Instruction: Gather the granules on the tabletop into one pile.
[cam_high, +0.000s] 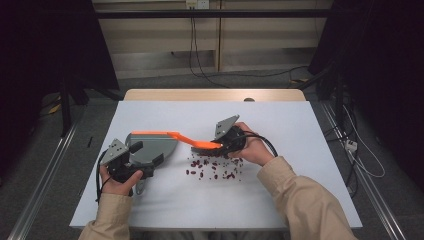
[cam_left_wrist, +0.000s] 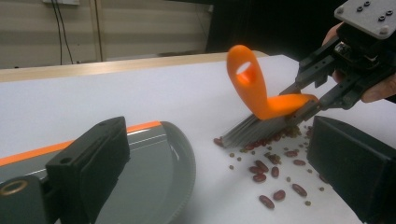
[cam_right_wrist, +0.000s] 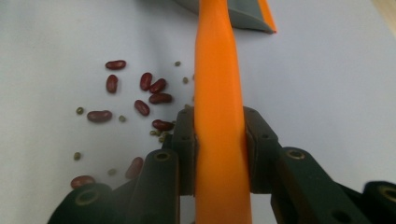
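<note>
Pinching the orange brush (cam_right_wrist: 219, 116) across its handle, the right gripper (cam_high: 226, 141) hides the stretch between its jaws, and its body hides the bristles in the right gripper view. The brush's long axis runs from the gripper toward the grey dustpan (cam_high: 150, 148), looped handle end tilted up, bristles touching the white surface (cam_high: 280, 200) among scattered red beans (cam_left_wrist: 264, 168). The left gripper (cam_high: 142, 160) holds the dustpan, but its jaws' contact is hard to make out.

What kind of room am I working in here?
Probably a lab or test bay: a bare white table, loose cables on the floor, and dark curtains at both sides.
</note>
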